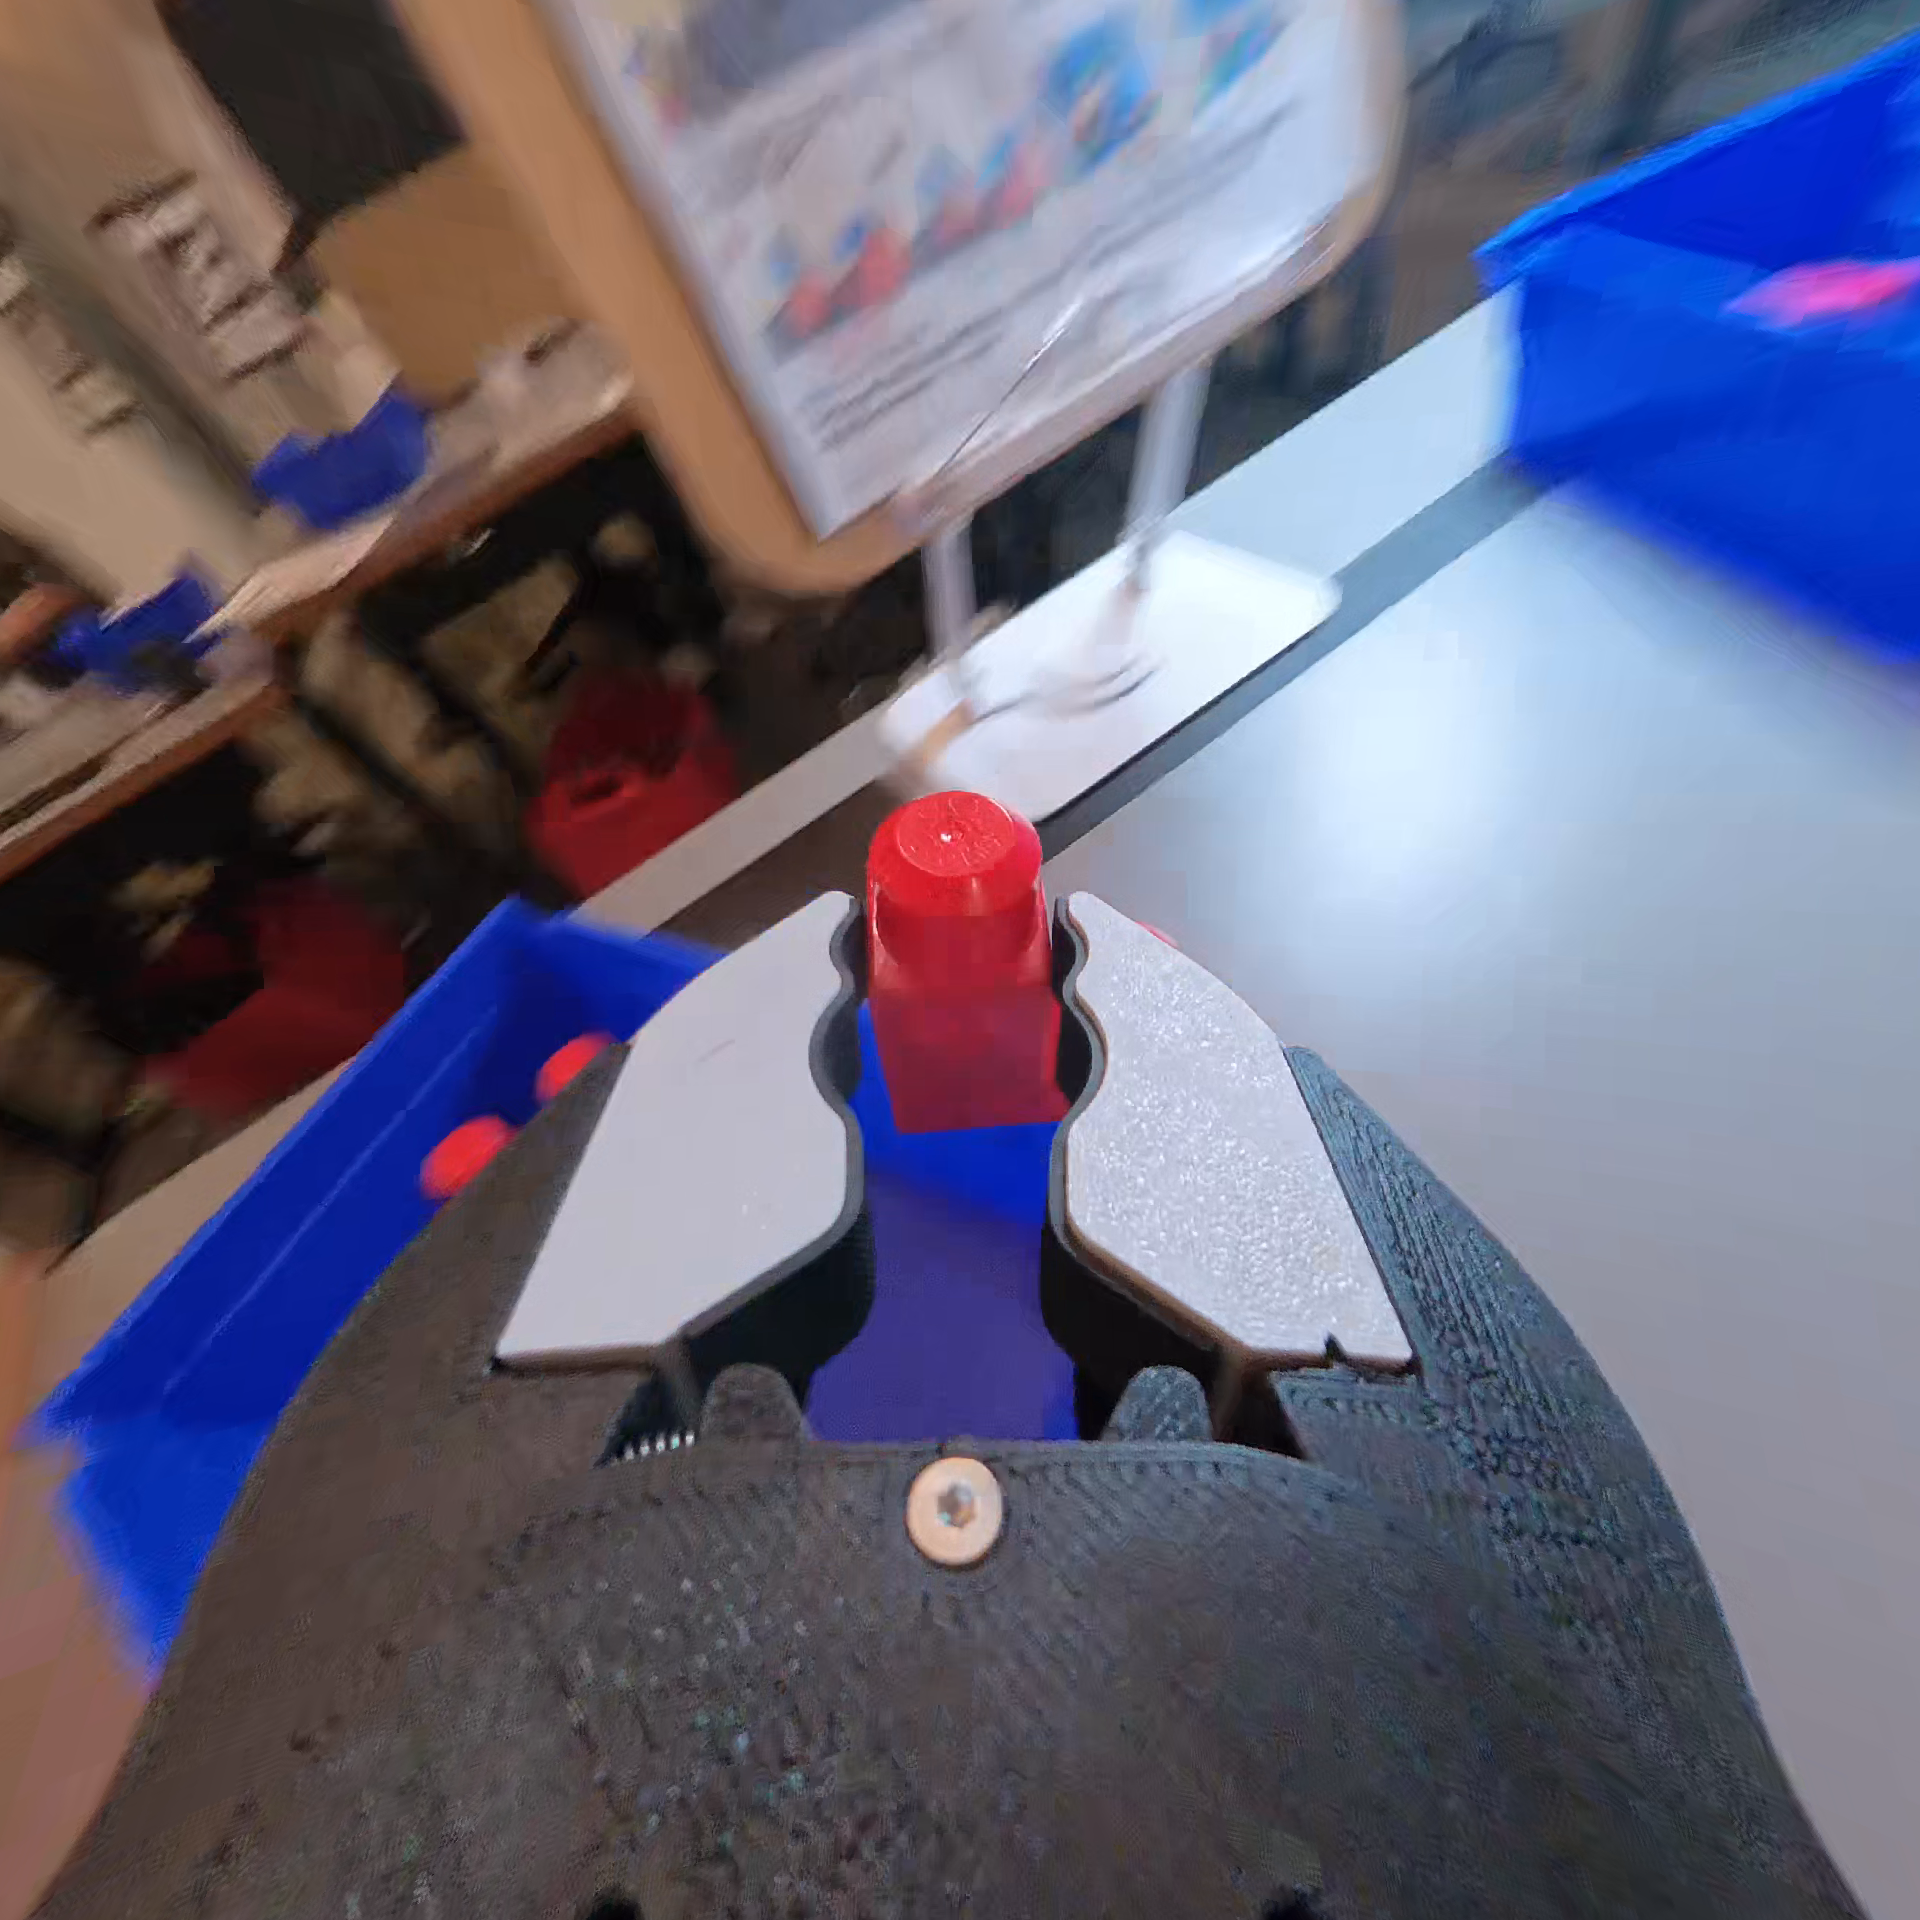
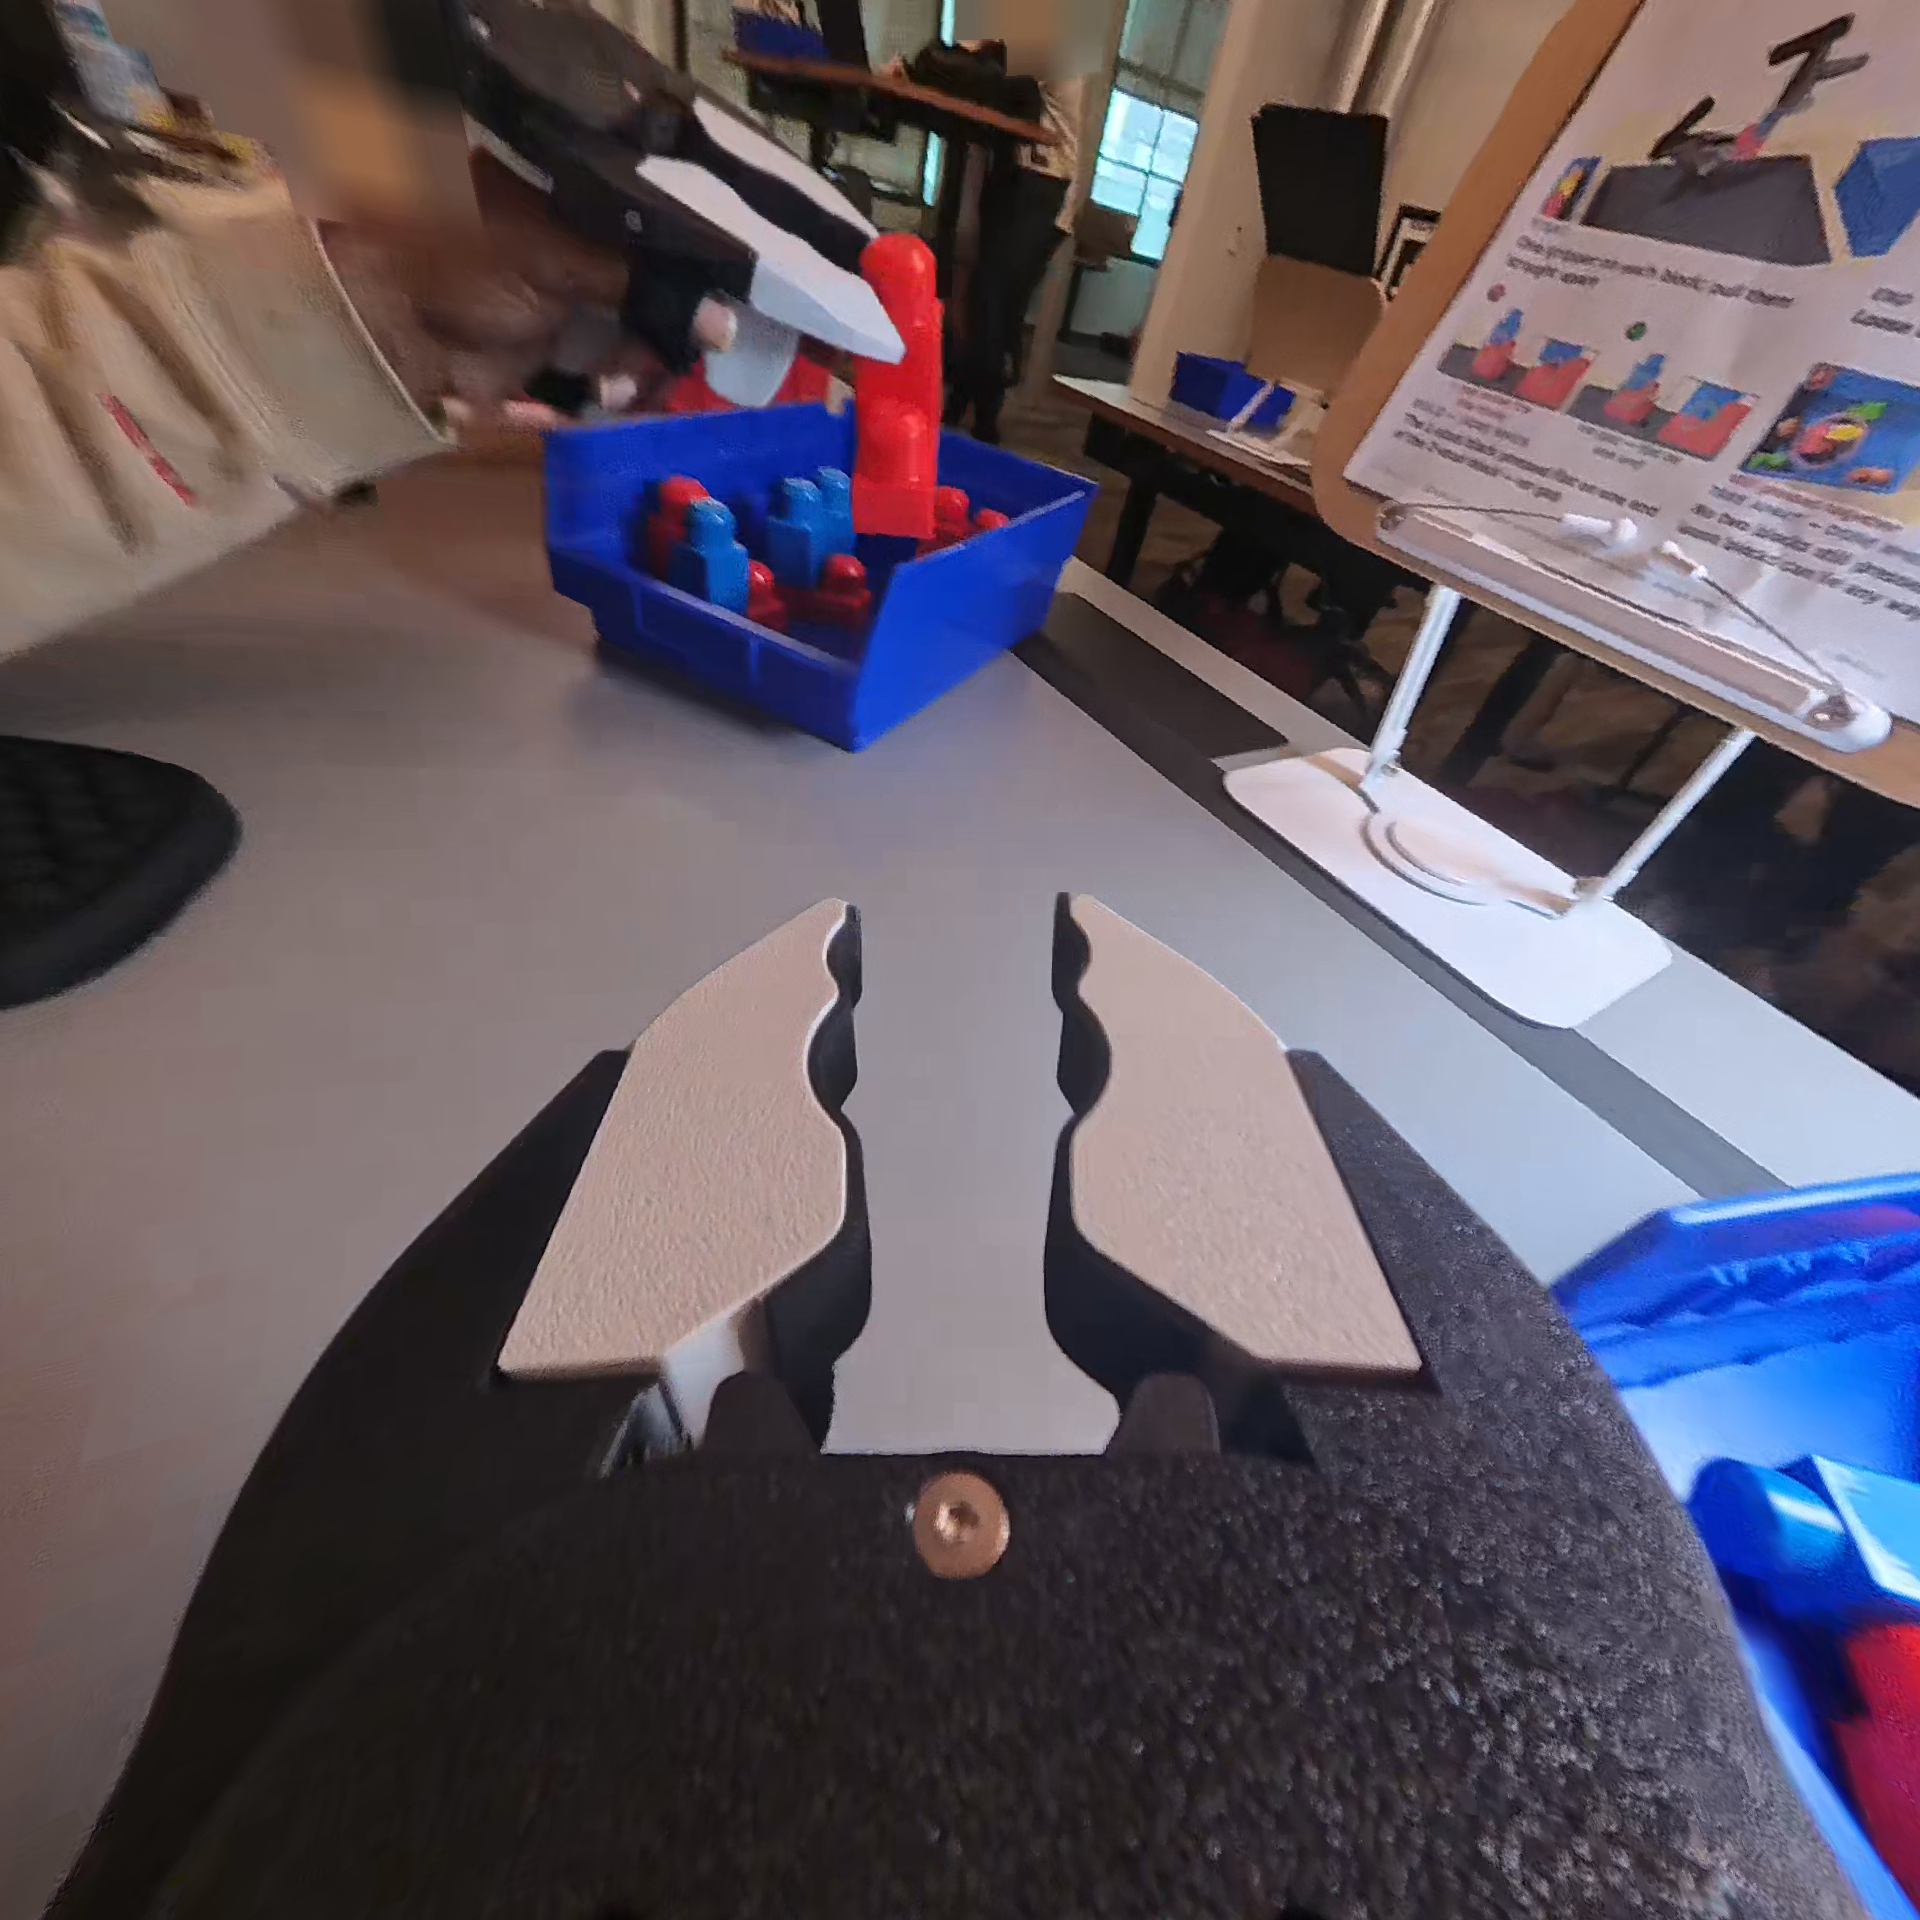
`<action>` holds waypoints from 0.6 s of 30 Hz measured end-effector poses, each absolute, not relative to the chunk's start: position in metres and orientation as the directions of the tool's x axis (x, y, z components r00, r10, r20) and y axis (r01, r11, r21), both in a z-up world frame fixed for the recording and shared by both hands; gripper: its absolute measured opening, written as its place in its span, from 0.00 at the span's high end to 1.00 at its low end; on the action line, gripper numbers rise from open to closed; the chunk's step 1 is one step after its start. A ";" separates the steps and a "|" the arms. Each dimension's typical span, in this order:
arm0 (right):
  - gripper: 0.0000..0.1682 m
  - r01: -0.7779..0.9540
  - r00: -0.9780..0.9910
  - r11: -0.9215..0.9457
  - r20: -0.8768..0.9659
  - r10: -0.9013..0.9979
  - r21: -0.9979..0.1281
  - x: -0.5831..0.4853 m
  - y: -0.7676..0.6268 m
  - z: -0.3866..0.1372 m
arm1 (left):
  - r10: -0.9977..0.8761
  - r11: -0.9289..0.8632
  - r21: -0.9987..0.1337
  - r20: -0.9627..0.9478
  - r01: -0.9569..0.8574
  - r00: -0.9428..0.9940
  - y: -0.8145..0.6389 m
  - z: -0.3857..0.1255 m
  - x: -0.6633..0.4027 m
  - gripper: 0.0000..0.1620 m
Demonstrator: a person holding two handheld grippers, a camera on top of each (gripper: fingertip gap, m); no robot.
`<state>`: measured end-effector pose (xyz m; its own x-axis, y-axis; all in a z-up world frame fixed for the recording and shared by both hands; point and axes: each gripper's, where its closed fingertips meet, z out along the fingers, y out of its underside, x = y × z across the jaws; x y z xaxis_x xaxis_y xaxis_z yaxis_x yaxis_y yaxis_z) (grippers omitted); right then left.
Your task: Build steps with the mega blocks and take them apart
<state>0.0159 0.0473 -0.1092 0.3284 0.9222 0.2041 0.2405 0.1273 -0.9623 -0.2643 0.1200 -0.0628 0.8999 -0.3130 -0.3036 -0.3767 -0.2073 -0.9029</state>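
I am holding a tall red plastic mega block [image 1: 961, 987] in my left gripper [image 1: 958, 1023], its jaws closing on the block's sides with the round stud poking out past the tips; from the right wrist view the same red piece [image 2: 902, 395] is hanging lifted above the near-left blue plastic bin [image 2: 935, 623], and it looks like two studded sections stacked end to end, though I cannot tell whether that is one moulding or two joined blocks. Below it, the bin is holding a loose heap of red and blue mega blocks [image 2: 769, 540]. My right gripper [image 2: 958, 1023] is hovering low over the grey tabletop [image 2: 520, 810] with its jaws standing partly apart and nothing between them. A second blue bin [image 2: 1766, 1351] is sitting just beside that gripper at the right, and a white-footed stand with an illustrated instruction sheet [image 2: 1662, 343] is standing along the far edge. I am judging the work to be early: no staircase is standing on the tabletop, so the building and the taking apart are both still ahead.
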 end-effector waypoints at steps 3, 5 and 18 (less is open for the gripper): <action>0.75 0.147 0.220 0.070 0.101 0.970 -0.987 0.005 0.024 -0.101 | -0.568 -0.037 -0.976 -0.155 -0.214 0.808 0.070 -0.039 -0.179 0.79; 0.68 0.089 0.115 0.010 0.020 0.993 -0.996 -0.002 0.005 -0.096 | -0.719 0.024 -0.996 -0.073 -0.081 0.691 0.034 -0.027 -0.128 0.79; 0.77 0.305 0.424 0.546 0.625 0.656 -0.780 -0.014 -0.004 -0.085 | -0.720 -0.186 -0.934 0.341 0.306 0.605 0.008 -0.057 -0.029 0.79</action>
<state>-0.0137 -0.0039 -0.0846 0.4238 0.6556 0.6249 0.3053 0.5461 -0.7801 -0.0293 0.0080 -0.0574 0.6048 -0.7196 0.3411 0.3055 -0.1859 -0.9339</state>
